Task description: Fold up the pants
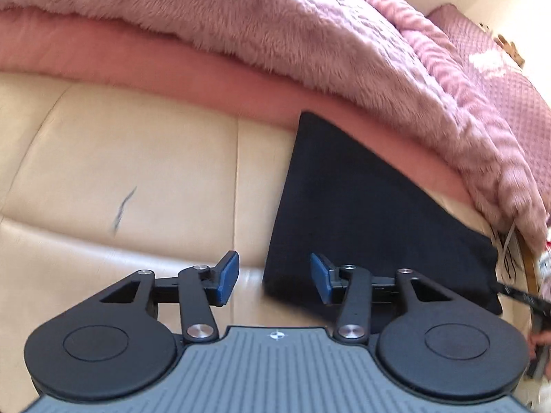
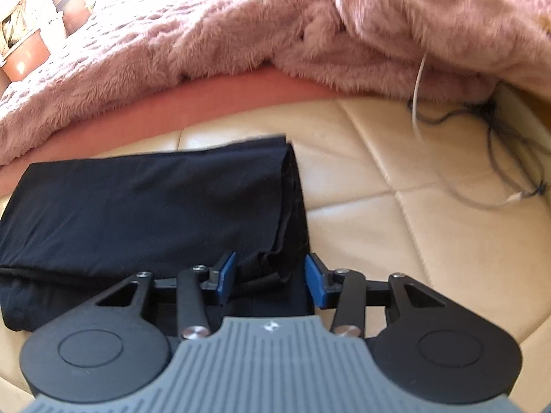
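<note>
The black pants point(image 2: 144, 203) lie folded into a flat rectangle on a cream padded leather surface point(image 2: 396, 241). Their layered right edge runs down between the fingers of my right gripper point(image 2: 271, 279). This gripper is open, its blue pads point(image 2: 228, 275) standing clear of the cloth. In the left wrist view the same pants point(image 1: 361, 213) show as a dark slab to the right of centre. My left gripper point(image 1: 273, 277) is open at their near left corner, over the cream surface point(image 1: 137, 172), with nothing pressed between its pads.
A fluffy pink blanket point(image 1: 275, 24) is heaped along the far side, over a pink sheet point(image 1: 137, 65). White and dark cables point(image 2: 482, 158) trail over the cushion at the right. Boxes point(image 2: 31, 51) stand at the far left. A hand point(image 1: 542, 339) shows at the right edge.
</note>
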`<action>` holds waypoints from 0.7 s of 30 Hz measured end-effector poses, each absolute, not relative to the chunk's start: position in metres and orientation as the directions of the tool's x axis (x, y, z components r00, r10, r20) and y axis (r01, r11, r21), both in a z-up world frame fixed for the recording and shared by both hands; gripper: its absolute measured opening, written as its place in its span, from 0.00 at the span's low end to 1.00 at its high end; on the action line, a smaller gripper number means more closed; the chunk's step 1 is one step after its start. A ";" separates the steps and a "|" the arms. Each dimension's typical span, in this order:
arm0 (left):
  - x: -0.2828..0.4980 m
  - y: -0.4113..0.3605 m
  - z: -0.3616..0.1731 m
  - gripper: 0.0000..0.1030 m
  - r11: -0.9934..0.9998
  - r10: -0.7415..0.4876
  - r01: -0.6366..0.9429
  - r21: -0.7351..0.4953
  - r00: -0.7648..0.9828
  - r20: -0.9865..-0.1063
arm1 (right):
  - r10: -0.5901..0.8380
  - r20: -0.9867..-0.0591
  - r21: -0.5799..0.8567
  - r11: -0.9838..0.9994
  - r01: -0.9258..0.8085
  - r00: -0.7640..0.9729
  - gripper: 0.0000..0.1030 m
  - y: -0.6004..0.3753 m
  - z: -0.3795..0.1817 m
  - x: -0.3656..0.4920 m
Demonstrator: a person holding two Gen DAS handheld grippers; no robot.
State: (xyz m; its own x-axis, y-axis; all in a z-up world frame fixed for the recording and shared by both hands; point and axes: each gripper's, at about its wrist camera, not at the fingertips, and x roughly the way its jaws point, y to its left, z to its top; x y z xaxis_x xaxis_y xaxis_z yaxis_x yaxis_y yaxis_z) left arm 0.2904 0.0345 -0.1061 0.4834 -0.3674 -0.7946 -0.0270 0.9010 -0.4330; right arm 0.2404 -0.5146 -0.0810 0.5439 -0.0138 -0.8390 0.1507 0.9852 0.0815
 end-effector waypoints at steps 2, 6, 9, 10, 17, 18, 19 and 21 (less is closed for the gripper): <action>0.310 0.025 -0.109 0.55 0.905 -0.366 -0.020 -0.425 0.473 -0.801 | -0.042 -0.824 0.052 0.987 0.150 0.565 0.39 -0.510 -0.072 0.239; 0.339 0.009 -0.114 0.56 0.898 -0.394 0.013 -0.441 0.473 -0.788 | -0.031 -0.777 0.048 0.993 0.108 0.628 0.38 -0.496 -0.055 0.235; 0.354 0.004 -0.122 0.55 0.887 -0.417 0.018 -0.462 0.463 -0.782 | 0.015 -0.753 0.064 0.997 0.049 0.658 0.27 -0.477 -0.050 0.234; 0.358 0.002 -0.124 0.55 0.886 -0.419 0.023 -0.463 0.466 -0.780 | 0.032 -0.748 0.068 0.997 0.030 0.662 0.24 -0.470 -0.050 0.234; 0.368 -0.004 -0.129 0.37 0.892 -0.417 0.054 -0.449 0.481 -0.771 | 0.137 -0.722 0.066 0.989 -0.130 0.678 0.21 -0.422 -0.067 0.244; 0.369 -0.006 -0.129 0.30 0.899 -0.407 0.064 -0.433 0.484 -0.774 | 0.153 -0.720 0.068 0.986 -0.151 0.677 0.21 -0.415 -0.069 0.245; 0.368 -0.006 -0.129 0.25 0.907 -0.396 0.072 -0.416 0.486 -0.779 | 0.166 -0.720 0.066 0.983 -0.171 0.673 0.20 -0.409 -0.072 0.247; 0.367 -0.006 -0.128 0.17 0.906 -0.398 0.079 -0.415 0.486 -0.778 | 0.177 -0.723 0.052 0.978 -0.203 0.668 0.18 -0.396 -0.078 0.251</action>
